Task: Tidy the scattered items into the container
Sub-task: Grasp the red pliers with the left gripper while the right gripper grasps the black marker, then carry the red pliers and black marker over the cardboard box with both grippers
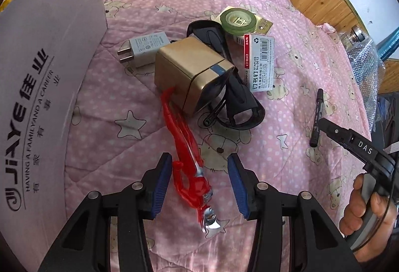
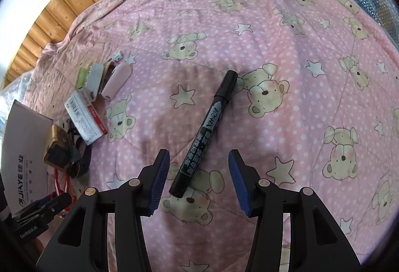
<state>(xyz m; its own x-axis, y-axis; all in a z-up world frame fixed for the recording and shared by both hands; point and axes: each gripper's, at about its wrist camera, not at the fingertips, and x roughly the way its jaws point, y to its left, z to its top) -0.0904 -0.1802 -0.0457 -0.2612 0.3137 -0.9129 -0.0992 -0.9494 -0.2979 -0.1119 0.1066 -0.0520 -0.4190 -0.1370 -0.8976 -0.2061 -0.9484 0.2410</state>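
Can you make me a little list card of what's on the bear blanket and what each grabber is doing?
surface: pink bear blanket
container: grey cardboard box, at left
left hand-held gripper: open, around red toy figure
right hand-held gripper: open, around black marker
pile: gold box, white plug, staples box, green tape

Both wrist views look down, close, sharing the quilt.

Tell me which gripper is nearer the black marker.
Right. The right gripper is open with the black marker lying partly between its fingers. The left gripper is open over the red toy figure, with the marker off to its right.
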